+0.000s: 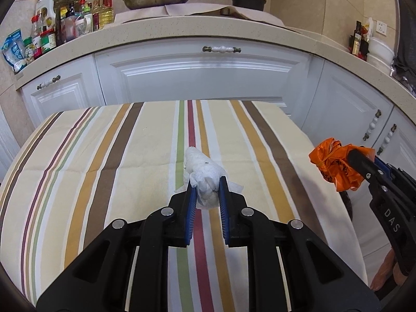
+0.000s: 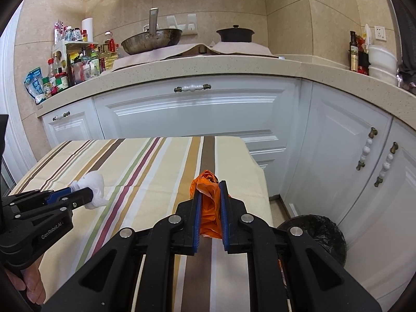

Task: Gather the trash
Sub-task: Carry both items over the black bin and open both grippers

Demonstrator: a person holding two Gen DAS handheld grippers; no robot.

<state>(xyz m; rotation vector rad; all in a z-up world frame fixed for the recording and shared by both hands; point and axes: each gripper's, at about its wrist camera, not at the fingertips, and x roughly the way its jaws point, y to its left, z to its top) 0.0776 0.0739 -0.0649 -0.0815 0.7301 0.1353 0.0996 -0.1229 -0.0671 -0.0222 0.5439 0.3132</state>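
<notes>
The left gripper (image 1: pixel 207 187) pinches a crumpled white paper towel wad (image 1: pixel 201 171) above the striped-cloth table (image 1: pixel 104 156). The right gripper (image 2: pixel 210 189) clamps a scrunched orange plastic bag (image 2: pixel 208 202) over the table's right edge, near a black-lined round trash bin (image 2: pixel 319 234) on the floor.

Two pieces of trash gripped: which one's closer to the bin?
The crumpled orange plastic bag, clamped in the right gripper. It hangs at the table edge beside the black-lined trash bin; the white paper towel wad in the left gripper sits farther left.
</notes>
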